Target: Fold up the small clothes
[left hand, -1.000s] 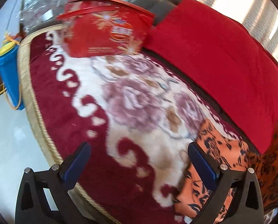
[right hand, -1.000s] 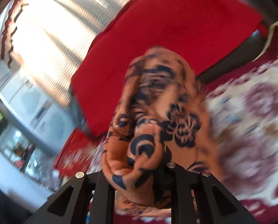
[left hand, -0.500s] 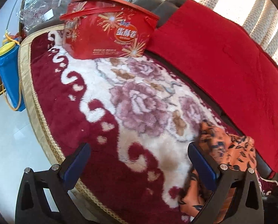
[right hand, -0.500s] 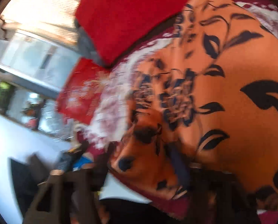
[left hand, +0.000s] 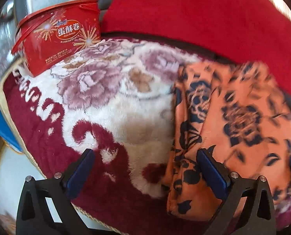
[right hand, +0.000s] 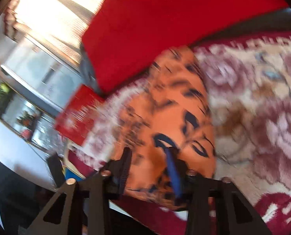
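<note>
An orange cloth with a dark blue flower print point(left hand: 233, 121) lies on a plush floral blanket point(left hand: 116, 101), at the right of the left wrist view. My left gripper point(left hand: 147, 164) is open and empty; its right finger point(left hand: 212, 172) hangs over the cloth's left folded edge. In the blurred right wrist view the same cloth point(right hand: 171, 117) lies in front of my right gripper point(right hand: 149, 168). Its jaws stand partly apart with the cloth's near edge between them.
A red egg-roll tin point(left hand: 57, 37) stands at the blanket's far left corner. A red cover point(left hand: 204, 11) drapes the seat back behind. The blanket's gold-trimmed edge point(left hand: 12, 121) drops off to the left, with a blue object point(left hand: 0, 123) beside it.
The right gripper has brought the cloth down onto the blanket and its jaws have parted. The left gripper has moved closer to the cloth and stayed open.
</note>
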A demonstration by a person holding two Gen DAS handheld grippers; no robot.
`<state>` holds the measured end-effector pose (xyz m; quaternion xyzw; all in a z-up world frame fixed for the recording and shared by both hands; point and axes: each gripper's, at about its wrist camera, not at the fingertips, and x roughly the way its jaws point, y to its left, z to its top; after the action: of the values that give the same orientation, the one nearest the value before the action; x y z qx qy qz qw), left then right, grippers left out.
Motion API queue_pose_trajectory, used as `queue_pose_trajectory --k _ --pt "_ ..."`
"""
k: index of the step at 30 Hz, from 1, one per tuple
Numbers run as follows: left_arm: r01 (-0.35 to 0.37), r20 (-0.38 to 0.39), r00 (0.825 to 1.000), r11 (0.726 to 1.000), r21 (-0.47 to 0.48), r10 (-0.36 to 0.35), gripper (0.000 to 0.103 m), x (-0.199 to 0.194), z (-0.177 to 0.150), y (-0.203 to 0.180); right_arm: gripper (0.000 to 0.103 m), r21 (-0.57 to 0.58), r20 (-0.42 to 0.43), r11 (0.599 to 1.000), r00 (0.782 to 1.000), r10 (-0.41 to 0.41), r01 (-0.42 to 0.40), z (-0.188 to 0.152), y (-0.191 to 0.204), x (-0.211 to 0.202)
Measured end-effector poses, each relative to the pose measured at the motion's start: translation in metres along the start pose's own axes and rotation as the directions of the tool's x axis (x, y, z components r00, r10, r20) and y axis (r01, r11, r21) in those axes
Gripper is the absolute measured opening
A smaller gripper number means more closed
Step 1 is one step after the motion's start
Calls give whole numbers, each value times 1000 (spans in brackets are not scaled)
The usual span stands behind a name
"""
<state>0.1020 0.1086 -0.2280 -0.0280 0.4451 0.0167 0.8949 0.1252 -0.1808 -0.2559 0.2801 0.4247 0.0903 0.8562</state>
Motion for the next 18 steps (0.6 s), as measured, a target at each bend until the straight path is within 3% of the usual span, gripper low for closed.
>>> queue_pose_trajectory --k 2,6,9,12,15,18 --pt "-15 12 1000 1000 19 15 103 2 -1 -3 21 6 -4 1000 1000 -7 7 -4 -11 8" --pt "-14 28 1000 1000 19 14 103 -2 -1 -4 20 -4 -40 1000 999 5 -5 18 -9 4" --pt "5 15 1000 1000 -9 -5 103 -2 1 -2 25 -69 30 997 999 -43 45 51 11 1" --pt "11 15 1000 1000 -17 -10 103 -1 5 -2 25 -118 15 988 995 -100 101 92 25 27" --pt "5 39 999 1000 9 -5 103 -1 6 -6 25 -124 -34 975 981 -190 185 119 22 63" --pt "11 52 999 1000 25 -12 103 -2 7 -8 25 -122 -153 953 943 -295 278 132 -6 113"
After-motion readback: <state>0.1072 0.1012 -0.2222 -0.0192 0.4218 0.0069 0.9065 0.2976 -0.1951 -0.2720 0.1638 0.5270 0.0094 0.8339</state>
